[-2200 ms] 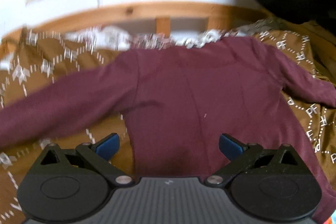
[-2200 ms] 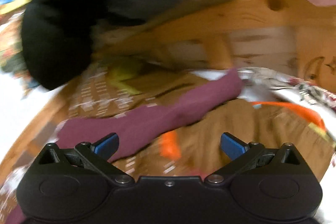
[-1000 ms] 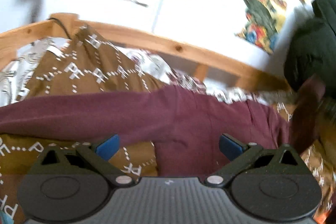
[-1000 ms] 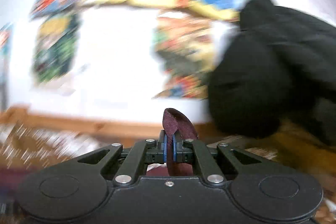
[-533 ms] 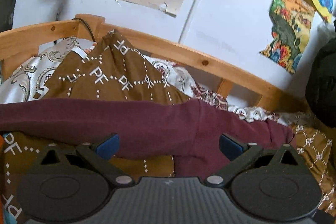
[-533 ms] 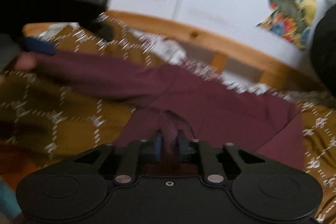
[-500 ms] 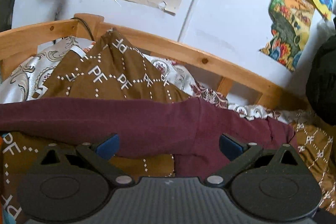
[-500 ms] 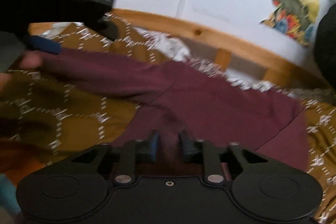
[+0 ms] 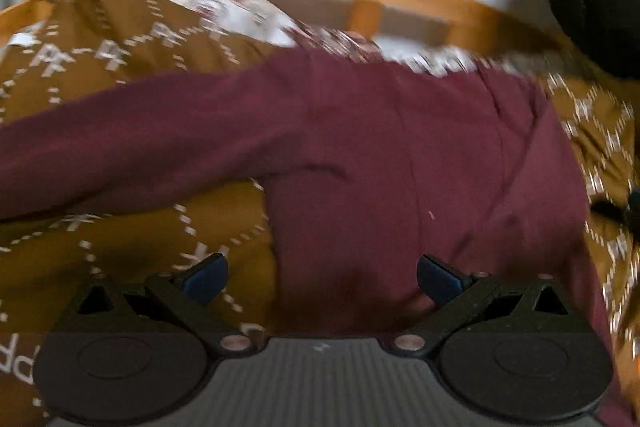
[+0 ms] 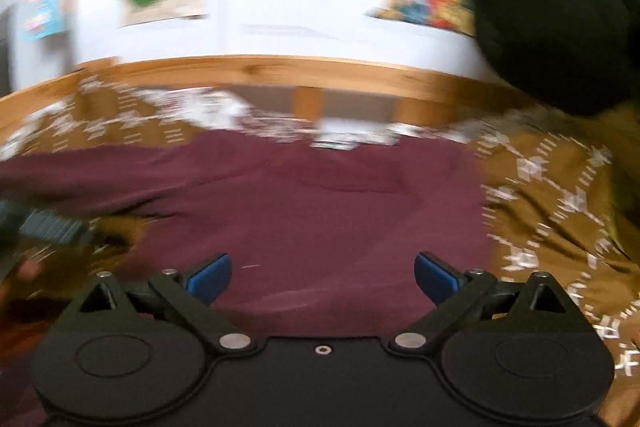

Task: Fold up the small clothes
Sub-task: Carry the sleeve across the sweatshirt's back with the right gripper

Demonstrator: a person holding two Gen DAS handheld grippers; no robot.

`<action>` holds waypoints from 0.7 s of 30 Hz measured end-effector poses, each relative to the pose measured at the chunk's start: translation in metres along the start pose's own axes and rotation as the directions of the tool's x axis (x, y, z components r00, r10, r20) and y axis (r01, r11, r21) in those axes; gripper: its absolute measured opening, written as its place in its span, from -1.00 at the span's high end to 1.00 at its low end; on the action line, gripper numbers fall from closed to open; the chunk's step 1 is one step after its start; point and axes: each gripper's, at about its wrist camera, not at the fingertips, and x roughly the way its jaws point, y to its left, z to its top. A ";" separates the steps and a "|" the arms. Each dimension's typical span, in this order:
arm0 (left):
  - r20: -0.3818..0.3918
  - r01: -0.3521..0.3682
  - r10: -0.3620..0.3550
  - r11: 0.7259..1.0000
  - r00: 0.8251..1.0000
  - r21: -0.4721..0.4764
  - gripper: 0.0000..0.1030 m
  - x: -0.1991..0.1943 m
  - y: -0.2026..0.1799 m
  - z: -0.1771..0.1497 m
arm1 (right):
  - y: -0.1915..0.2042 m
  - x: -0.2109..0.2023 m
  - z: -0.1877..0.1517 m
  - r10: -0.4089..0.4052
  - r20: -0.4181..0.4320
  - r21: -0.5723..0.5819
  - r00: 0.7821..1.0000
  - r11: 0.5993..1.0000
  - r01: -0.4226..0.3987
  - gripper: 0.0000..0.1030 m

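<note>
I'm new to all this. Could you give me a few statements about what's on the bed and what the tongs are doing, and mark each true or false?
1. The maroon top lies on a brown patterned blanket. True.
2. The right tongs pinch the top's cloth. False: their jaws have just been opening and stand wide, nothing pressed between them.
3. The left tongs are open. True.
4. One sleeve stretches out sideways. True.
5. The bed frame is metal. False: it is wood.

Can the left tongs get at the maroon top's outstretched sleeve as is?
Probably yes. The left tongs stand open, and the long-sleeved maroon top's sleeve lies uncovered on the brown patterned blanket, with nothing between.
</note>
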 end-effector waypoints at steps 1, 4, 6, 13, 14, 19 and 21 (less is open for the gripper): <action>-0.018 0.009 -0.009 1.000 1.000 0.015 -0.99 0.001 -0.003 -0.003 | -0.015 0.008 0.003 -0.028 -0.012 0.038 1.000 0.999 0.029 -0.90; -0.115 -0.006 0.012 0.999 0.993 0.053 -0.99 0.003 -0.012 -0.011 | -0.053 0.035 0.006 -0.103 -0.058 0.121 0.993 0.987 0.109 -0.90; -0.147 0.006 0.007 0.996 0.989 0.086 -0.99 -0.001 -0.016 -0.021 | -0.075 0.053 0.006 -0.156 -0.101 0.162 0.983 0.972 0.171 -0.89; -0.278 -0.014 0.081 0.972 0.957 0.234 -0.98 -0.007 -0.033 -0.049 | -0.091 0.064 -0.003 -0.200 -0.142 0.190 0.969 0.956 0.225 -0.90; -0.280 -0.009 0.074 0.974 0.957 0.228 -0.98 -0.009 -0.033 -0.049 | -0.087 0.063 -0.006 -0.203 -0.151 0.179 0.968 0.957 0.228 -0.91; -0.241 0.033 -0.005 0.993 0.971 0.112 -0.99 -0.035 -0.018 -0.039 | -0.051 0.047 -0.018 -0.105 -0.160 0.089 0.982 0.989 0.121 -0.91; -0.164 0.028 -0.015 0.997 0.986 0.077 -0.99 -0.051 -0.013 -0.034 | -0.031 0.040 -0.022 -0.043 -0.157 0.032 0.987 0.998 0.048 -0.89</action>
